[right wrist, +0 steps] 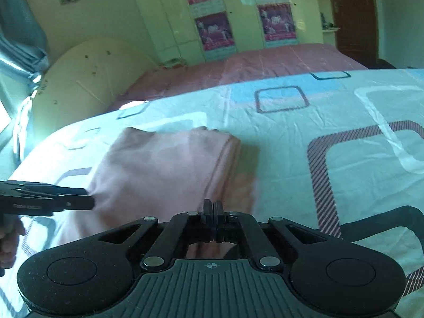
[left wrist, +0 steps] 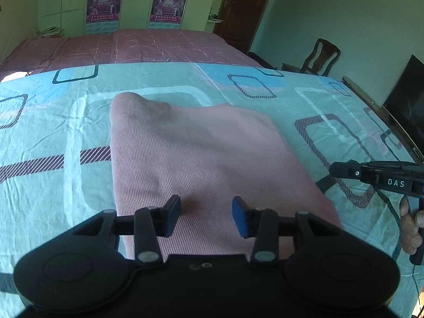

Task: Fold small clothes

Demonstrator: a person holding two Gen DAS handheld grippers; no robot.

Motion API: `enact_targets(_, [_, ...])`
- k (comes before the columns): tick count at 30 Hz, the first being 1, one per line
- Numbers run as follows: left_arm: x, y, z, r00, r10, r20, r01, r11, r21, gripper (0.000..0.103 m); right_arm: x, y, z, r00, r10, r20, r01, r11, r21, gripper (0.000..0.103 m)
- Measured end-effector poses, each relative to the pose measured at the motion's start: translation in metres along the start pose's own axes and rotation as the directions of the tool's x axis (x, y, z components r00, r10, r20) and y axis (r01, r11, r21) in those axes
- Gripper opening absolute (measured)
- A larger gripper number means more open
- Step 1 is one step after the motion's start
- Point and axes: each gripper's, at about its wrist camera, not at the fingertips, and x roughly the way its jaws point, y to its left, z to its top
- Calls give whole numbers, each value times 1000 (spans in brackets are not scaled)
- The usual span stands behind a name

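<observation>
Pink ribbed garment [left wrist: 185,159], folded into a rough rectangle, lies at frame centre on the bed's pale blue patterned sheet [left wrist: 53,198]. Left gripper [left wrist: 206,217]: jaws apart above the garment's near edge, nothing between them. Right gripper [right wrist: 212,212]: jaws together, empty, at the garment's lower right corner.

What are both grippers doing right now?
Left gripper: open, nothing held, over the pink cloth.
Right gripper: closed, nothing visible between its jaws.
</observation>
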Motion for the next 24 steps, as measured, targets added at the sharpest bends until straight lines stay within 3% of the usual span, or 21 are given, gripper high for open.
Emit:
enact_targets(4, [-1, -6, -20, 999, 35, -5, -35, 999, -4, 40, 2, 31, -21, 995, 84, -62, -90, 991, -94, 0])
enact_targets(5, [1, -6, -22, 999, 41, -8, -41, 999, -14, 40, 9, 36, -30, 994, 54, -96, -67, 988, -137, 0])
enact_targets(7, [2, -9, -26, 999, 48, -18, -49, 998, -41, 40, 37, 35, -46, 971, -142, -192, 96, 968, -234, 0])
enact_targets(9, [4, -19, -33, 995, 92, -33, -93, 996, -8, 40, 40, 29, -45, 976, -119, -183, 88, 981, -173, 0])
enact_targets(11, [9, -26, -45, 992, 102, -70, -101, 995, 21, 42, 41, 37, -41, 972, -141, -187, 101, 974, -205, 0])
enact_targets(13, [6, -29, -56, 991, 122, -53, -121, 992, 27, 42, 43, 40, -40, 970, -151, -190, 109, 970, -216, 0])
enact_targets(15, [-4, -25, -57, 993, 114, -40, -114, 993, -6, 43, 38, 34, -35, 977, -121, -176, 94, 984, -154, 0])
enact_targets(16, [-12, -21, -56, 993, 111, -24, -112, 993, -31, 46, 31, 28, -33, 984, -101, -149, 85, 990, -109, 0])
enact_targets(18, [-26, -14, -52, 988, 149, 30, -148, 988, -40, 82, 23, 19, -27, 990, -91, -110, 88, 995, -36, 0])
enact_targets(20, [-35, -5, -47, 976, 203, 80, -199, 979, -45, 91, 21, 9, -18, 992, -90, -90, 93, 995, 28, 2])
enact_targets(21, [-36, 1, -44, 974, 209, 87, -205, 977, -57, 92, 23, 3, -13, 993, -86, -85, 91, 994, 67, 20])
enact_targets(22, [-35, 8, -40, 974, 211, 83, -205, 976, -75, 92, 22, -4, -10, 994, -73, -75, 81, 990, 112, 60])
enact_targets(23, [-33, 15, -36, 975, 206, 80, -198, 975, -97, 92, 23, -9, -6, 997, -53, -53, 60, 989, 138, 74])
enact_targets(24, [-30, 23, -32, 978, 193, 80, -182, 976, -119, 91, 25, -14, -2, 999, -26, -38, 32, 987, 157, 77])
